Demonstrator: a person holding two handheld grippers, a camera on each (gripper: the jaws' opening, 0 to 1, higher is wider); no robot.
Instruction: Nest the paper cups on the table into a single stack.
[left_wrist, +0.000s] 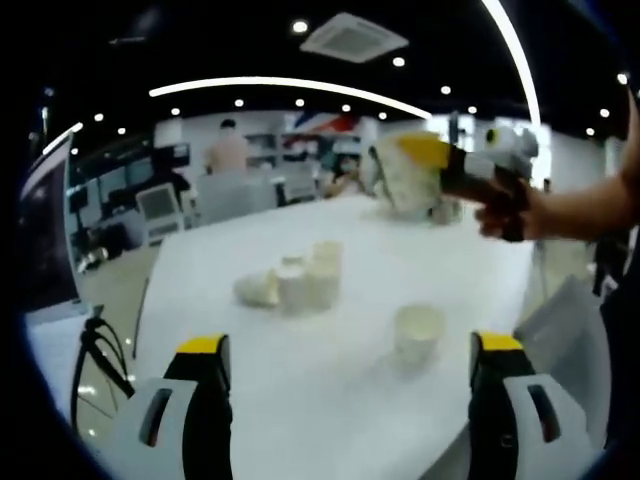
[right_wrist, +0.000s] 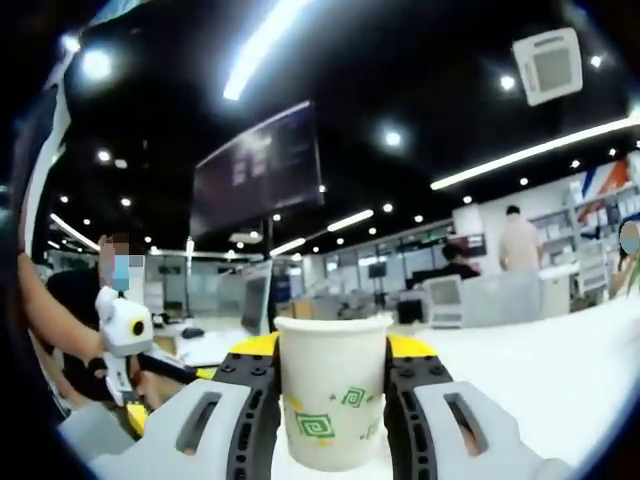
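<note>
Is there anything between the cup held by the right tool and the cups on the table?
Nothing visible. The right tool holds its cup in the air above the table; the cluster and the lone cup stand open below.

Your right gripper (right_wrist: 333, 400) is clamped on a paper cup (right_wrist: 331, 400), raised above the table's far edge. Your left gripper (left_wrist: 350, 385) hangs low, jaws spread wide.

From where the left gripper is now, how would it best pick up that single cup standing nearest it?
Probably by the side wall, just below the rim. The lone cup stands upright, mouth up, apart from the cluster of cups, so the open left gripper could come in level from the near side, one jaw on each side.
</note>
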